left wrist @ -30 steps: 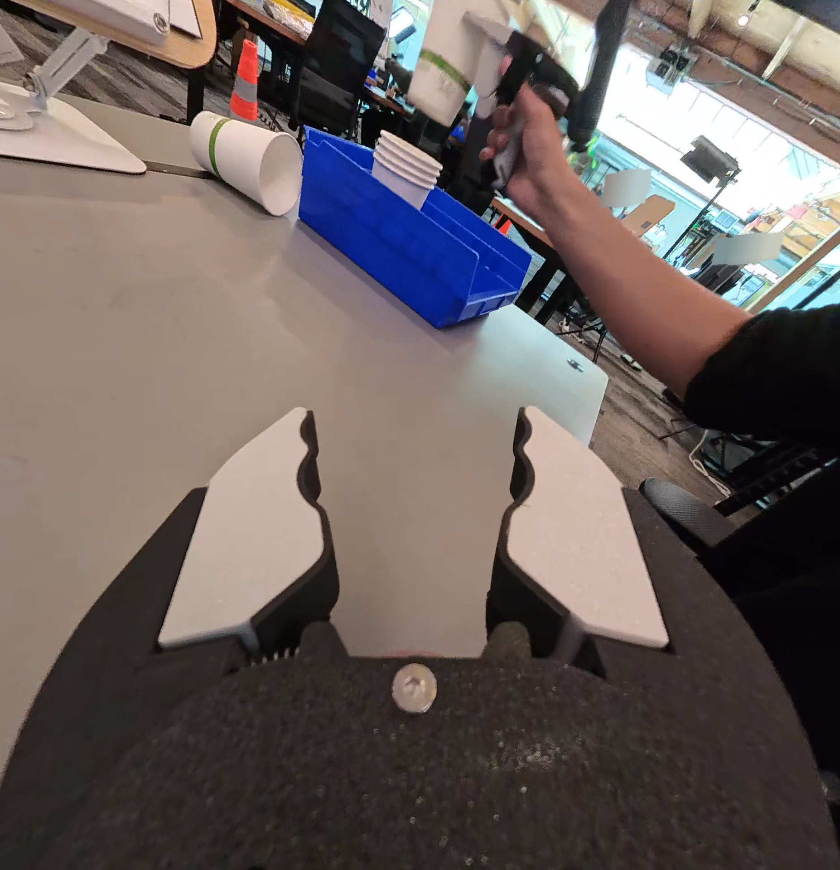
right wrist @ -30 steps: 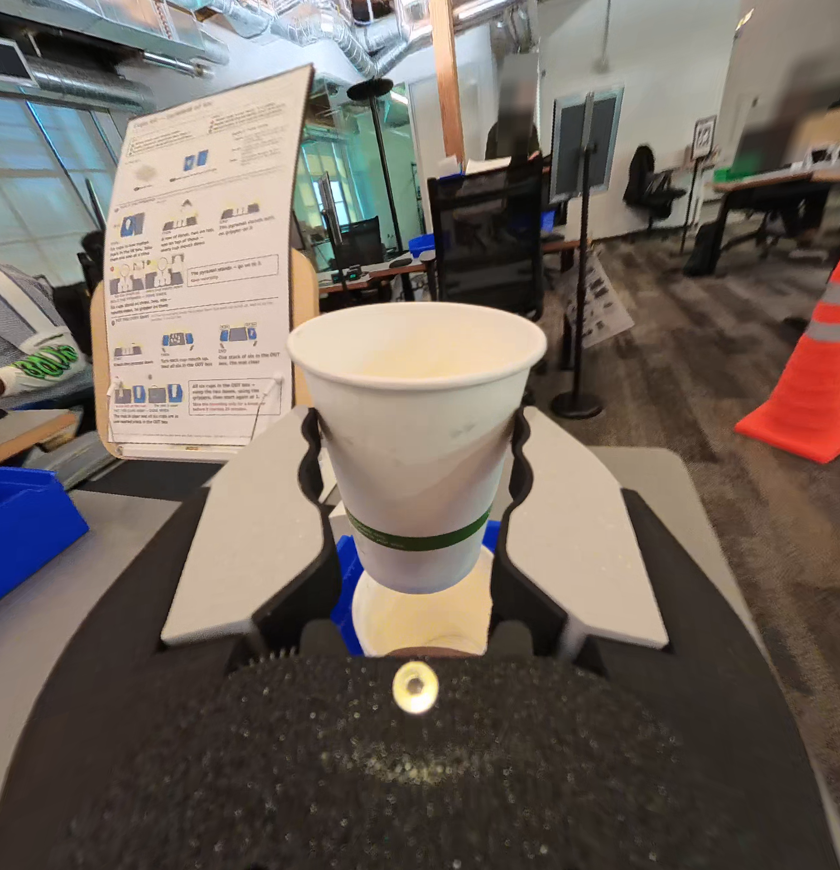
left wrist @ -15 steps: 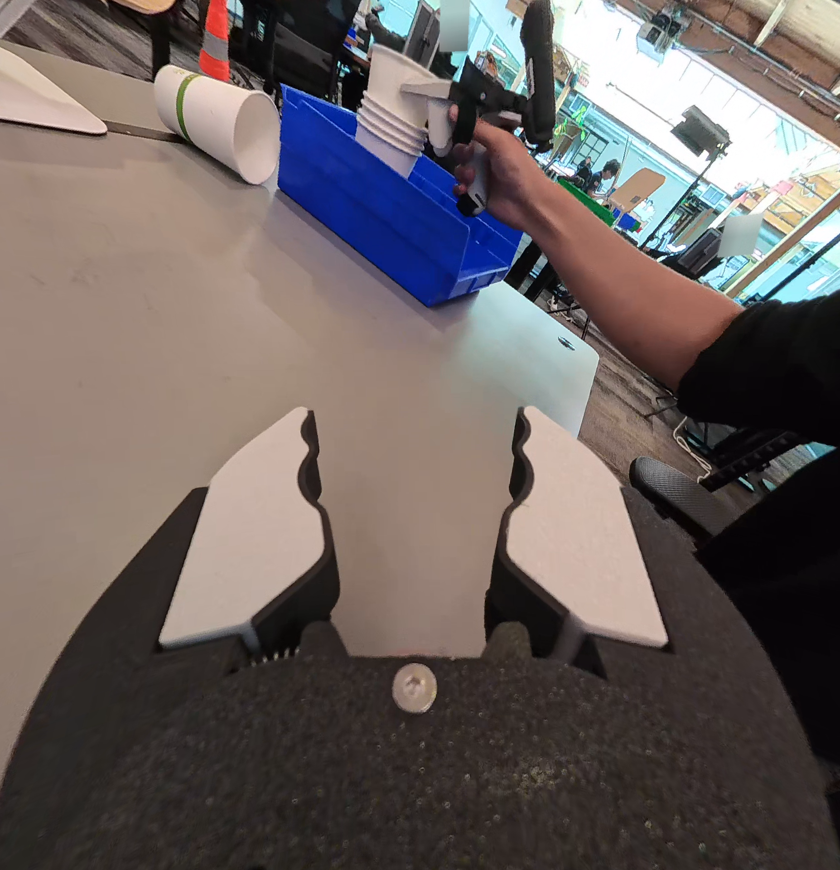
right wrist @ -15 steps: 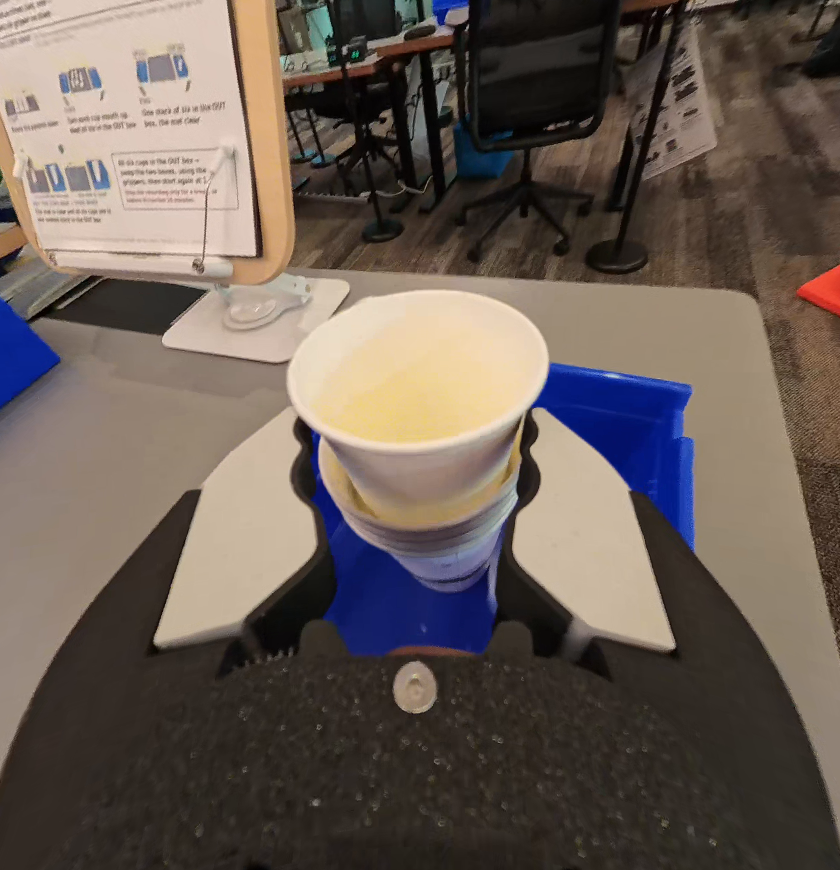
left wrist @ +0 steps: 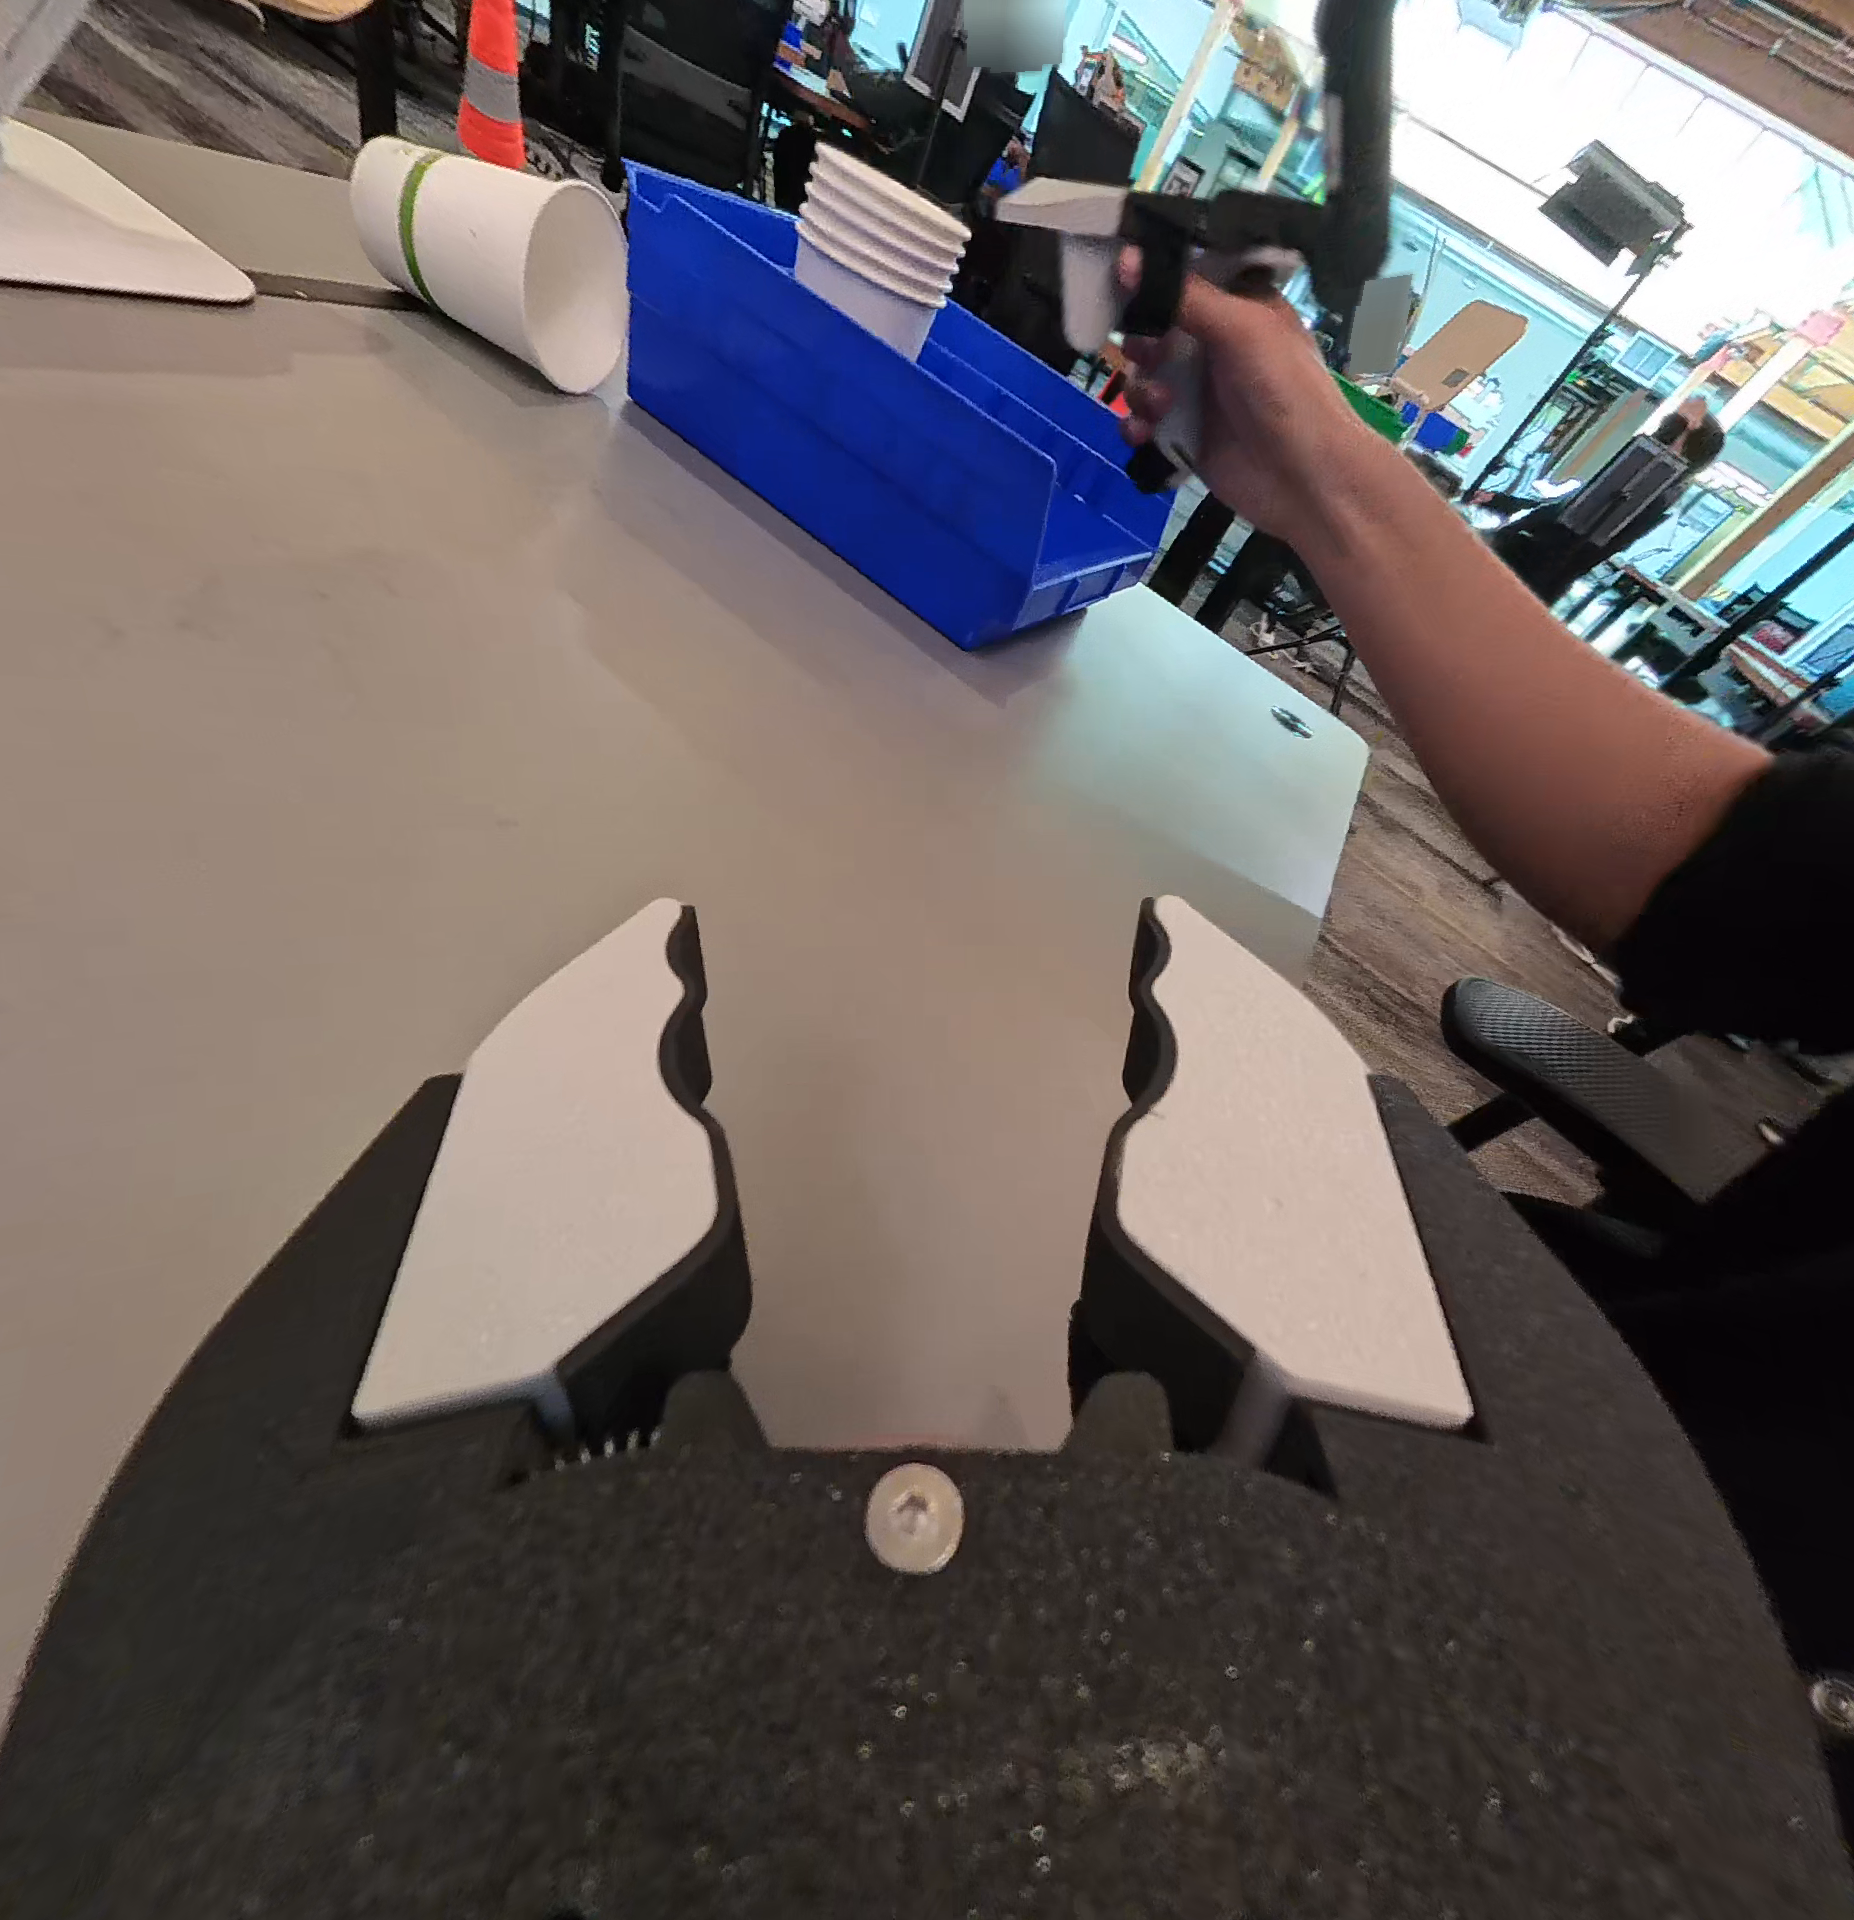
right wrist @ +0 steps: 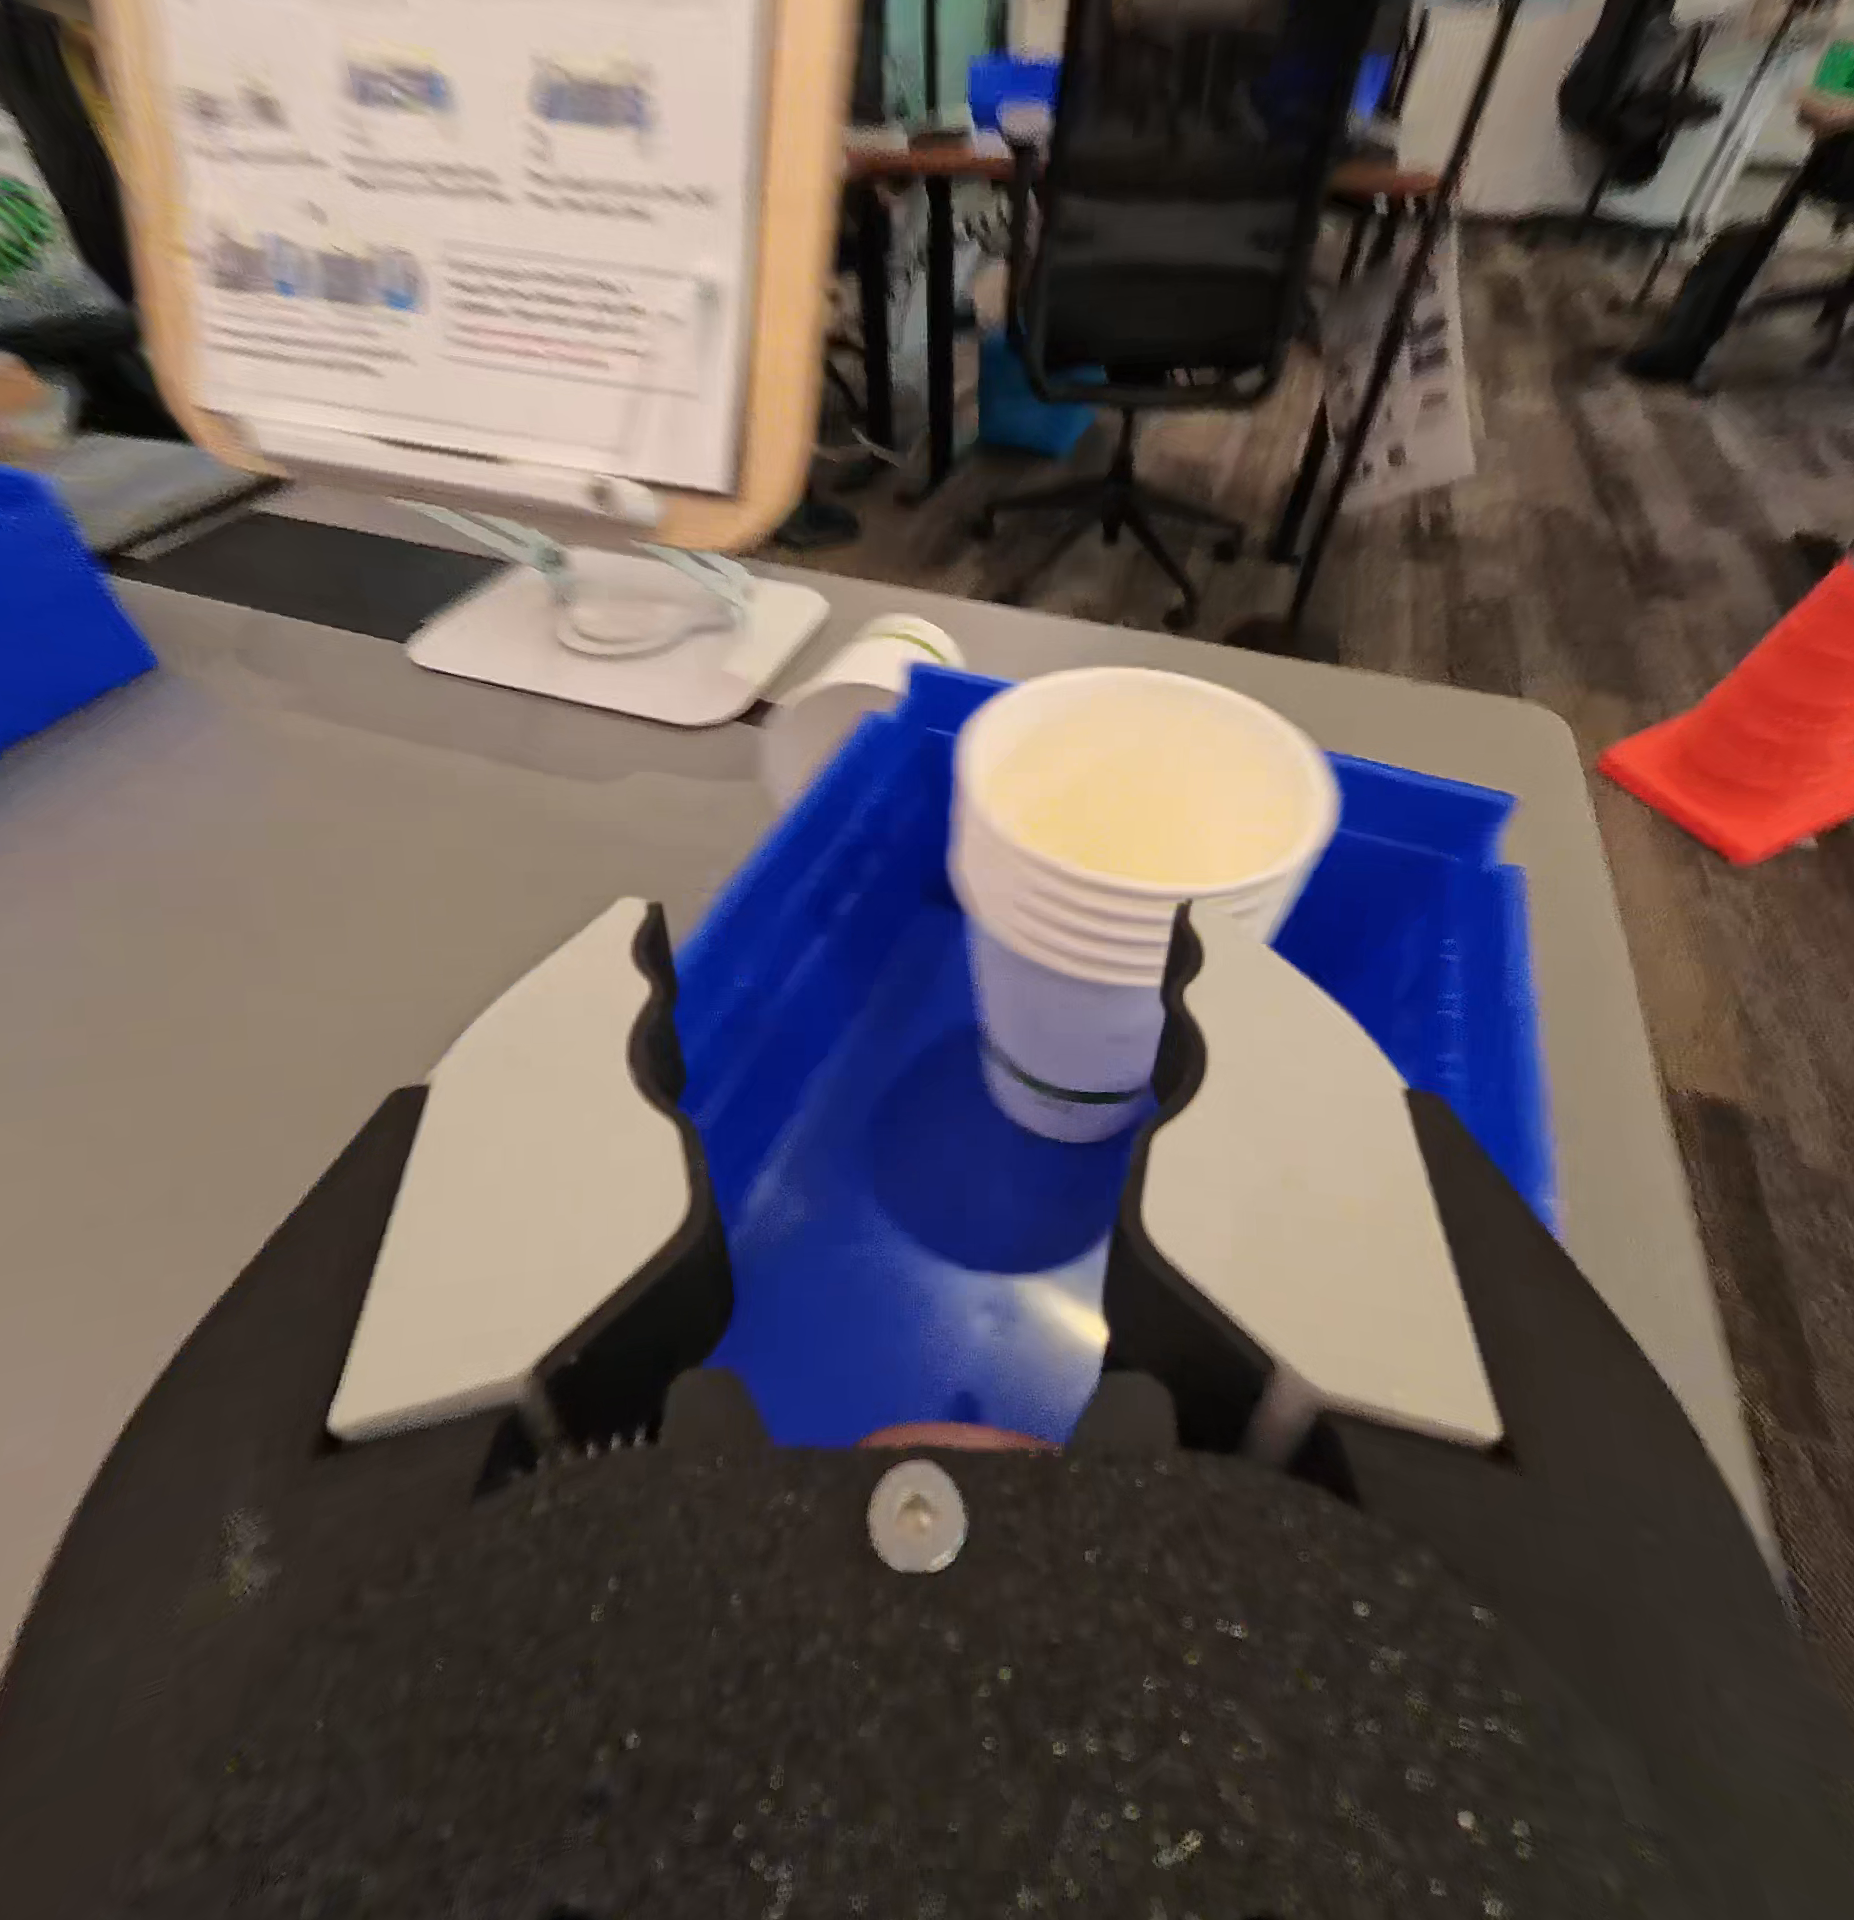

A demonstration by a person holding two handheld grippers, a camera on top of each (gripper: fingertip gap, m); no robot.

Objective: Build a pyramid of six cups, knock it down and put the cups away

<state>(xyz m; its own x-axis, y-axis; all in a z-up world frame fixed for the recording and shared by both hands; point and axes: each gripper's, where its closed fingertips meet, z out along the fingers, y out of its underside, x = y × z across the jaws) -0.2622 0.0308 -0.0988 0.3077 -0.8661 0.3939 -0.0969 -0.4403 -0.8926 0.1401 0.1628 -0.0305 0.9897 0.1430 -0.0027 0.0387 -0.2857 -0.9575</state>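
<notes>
Left wrist view: the left gripper hovers low over the bare grey bench, its two white-faced fingers spread wide with nothing between them. Farther along the bench, a blue bin sits near the far right corner, and a stack of nested white paper cups stands upright inside it, rims up, the upper part rising above the bin wall. A single white cup with a green band lies on its side on the bench just beside the bin's far left end, mouth turned toward the camera. To the right of the stack, a hand holds the right gripper in the air beside the stack and clear of it. An orange traffic cone stands on the floor beyond the bench. Right wrist view (slightly blurred): the right gripper is poised above the blue bin, jaws wide apart and empty. The stack of cups stands in the bin ahead of the right finger, which overlaps its lower right side in the picture; whether they touch cannot be told. The lying cup shows partly behind the bin's far left corner, next to the white base of a sheet stand holding a printed instruction sheet. Office chairs and desks fill the background.
</notes>
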